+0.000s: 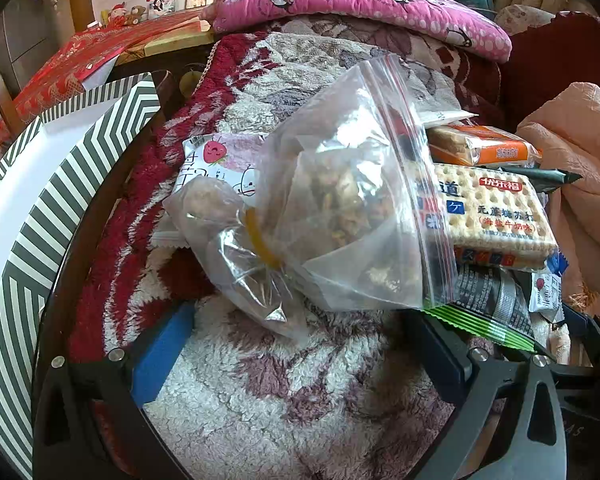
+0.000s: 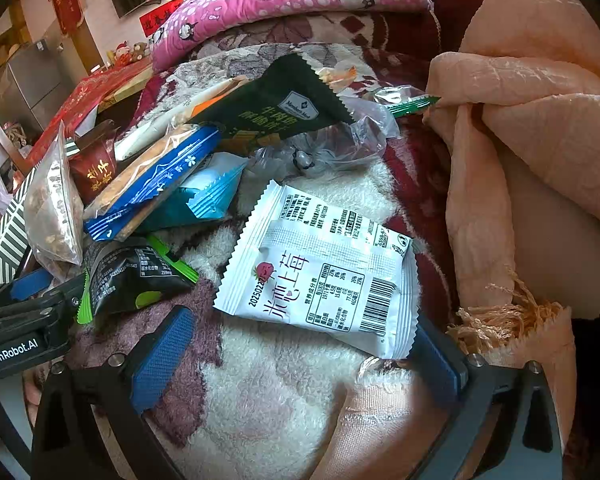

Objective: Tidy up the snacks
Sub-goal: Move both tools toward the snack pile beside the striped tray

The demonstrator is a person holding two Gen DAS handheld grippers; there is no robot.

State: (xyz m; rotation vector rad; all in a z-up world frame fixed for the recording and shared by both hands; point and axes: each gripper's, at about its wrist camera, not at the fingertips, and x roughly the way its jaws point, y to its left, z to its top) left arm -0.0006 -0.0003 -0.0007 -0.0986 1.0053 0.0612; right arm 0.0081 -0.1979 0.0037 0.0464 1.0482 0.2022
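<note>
While both grippers hang over the fleece blanket (image 1: 292, 392), the striped box (image 1: 60, 184) at the left shows only a white inside. Zip bag (image 1: 352, 200) holds brown crumbly snacks, its sealed edge running top to bottom, right. White strawberry packet (image 2: 320, 276) lies flat, long axis diagonal. Left gripper (image 1: 300, 344) jaws spread, empty; right gripper (image 2: 300, 352) jaws spread, flanking the packet's near edge.

Bright daylight from the upper right, glare on the zip bag (image 1: 352, 200), fisheye-bent dark corners.
</note>
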